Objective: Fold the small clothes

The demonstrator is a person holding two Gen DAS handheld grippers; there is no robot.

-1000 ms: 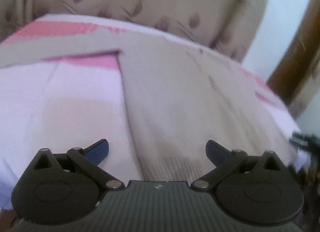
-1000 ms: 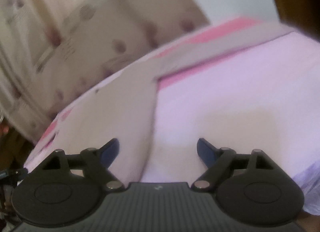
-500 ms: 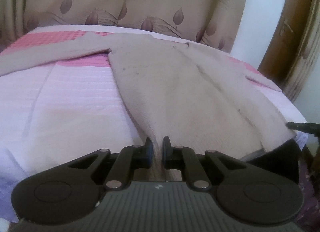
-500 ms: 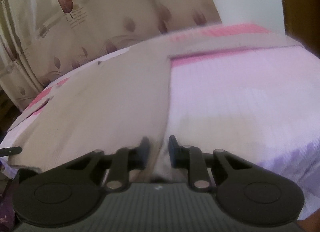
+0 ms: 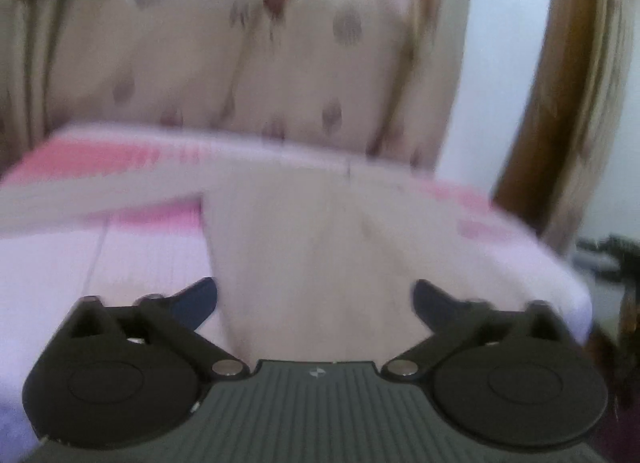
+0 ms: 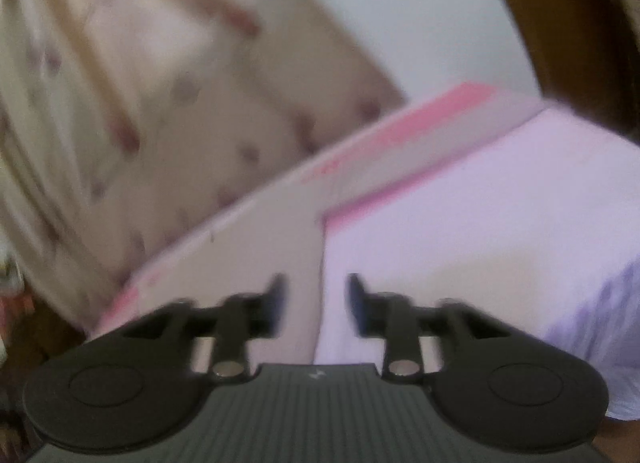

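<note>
A beige long-sleeved knit top lies flat on a bed with a pink and lilac cover, one sleeve stretched out to the left. My left gripper hovers over the garment's near hem, its jaws opening wide, and the pads touch nothing. In the right wrist view the same top shows its straight side edge running down between the fingers. My right gripper has its jaws opening, part way apart, above that edge and clear of the cloth. Both views are motion-blurred.
A beige curtain with leaf prints hangs behind the bed. A brown wooden frame and a white wall stand to the right. A dark object lies beyond the bed's right edge.
Half a second ago both grippers were shut on the garment's near hem. Both have since let go, opened and lifted, so the cameras see more curtain.
</note>
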